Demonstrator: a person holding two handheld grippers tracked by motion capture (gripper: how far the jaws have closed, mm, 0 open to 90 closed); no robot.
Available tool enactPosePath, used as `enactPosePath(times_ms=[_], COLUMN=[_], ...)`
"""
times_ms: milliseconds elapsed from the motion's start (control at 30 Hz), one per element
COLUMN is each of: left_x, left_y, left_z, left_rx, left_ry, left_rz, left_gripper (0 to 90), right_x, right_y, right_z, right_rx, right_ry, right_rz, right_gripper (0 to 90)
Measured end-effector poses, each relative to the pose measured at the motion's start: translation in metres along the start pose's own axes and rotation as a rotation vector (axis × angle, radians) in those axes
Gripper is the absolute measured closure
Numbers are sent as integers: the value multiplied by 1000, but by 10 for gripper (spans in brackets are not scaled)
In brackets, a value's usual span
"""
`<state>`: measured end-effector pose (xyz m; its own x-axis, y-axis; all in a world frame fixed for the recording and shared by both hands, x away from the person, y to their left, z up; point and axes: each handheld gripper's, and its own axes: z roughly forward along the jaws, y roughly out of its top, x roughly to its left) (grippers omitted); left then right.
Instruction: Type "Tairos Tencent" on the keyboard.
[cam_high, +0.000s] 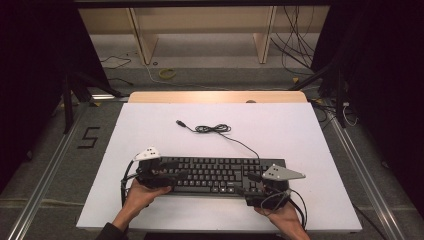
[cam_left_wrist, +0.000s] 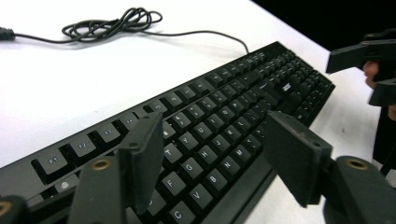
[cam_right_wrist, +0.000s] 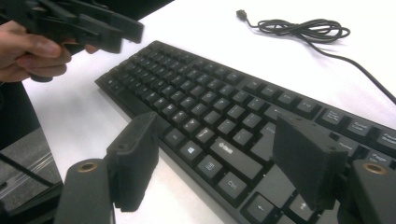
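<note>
Both grippers sit at the ends of the long black plastic keyboard (cam_high: 215, 175), which lies near the front edge of the white table board (cam_high: 150, 125), just ahead of the person's hands. The left gripper (cam_high: 167, 175) hangs over the keyboard's left end, jaws spread wide above the letter keys, nothing pinched between them. The right gripper (cam_high: 252, 182) is at the right end near the front corner, jaws likewise spread, straddling the bottom row without pressing on it.

The keyboard's long axis runs left to right across the table, key face up, function row on the far side. Its thin black cable (cam_high: 220, 131) leaves the back edge and coils loosely further up the board, plug end (cam_high: 181, 123) pointing away to the left.

I'd judge it stiff, fairly light, a rigid slab that won't sag. The smooth plastic could slip, though, and keycaps give under pressure. Better to take it by the solid short ends or front rim, one gripper each side, and mind that trailing cable dragging.
</note>
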<state>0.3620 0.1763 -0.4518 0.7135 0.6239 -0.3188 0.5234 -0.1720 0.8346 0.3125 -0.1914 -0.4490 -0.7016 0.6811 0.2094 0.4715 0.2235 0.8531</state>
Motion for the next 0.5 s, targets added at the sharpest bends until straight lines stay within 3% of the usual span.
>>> enactPosePath(times_ms=[500], left_x=[-12], left_y=[-18], left_z=[-24], left_rx=[-60], left_ry=[-17], left_rz=[32], left_gripper=[284], right_x=[-9], right_y=[-12], right_z=[-20], right_rx=[-36], right_ry=[-39], right_rz=[6], right_gripper=[325])
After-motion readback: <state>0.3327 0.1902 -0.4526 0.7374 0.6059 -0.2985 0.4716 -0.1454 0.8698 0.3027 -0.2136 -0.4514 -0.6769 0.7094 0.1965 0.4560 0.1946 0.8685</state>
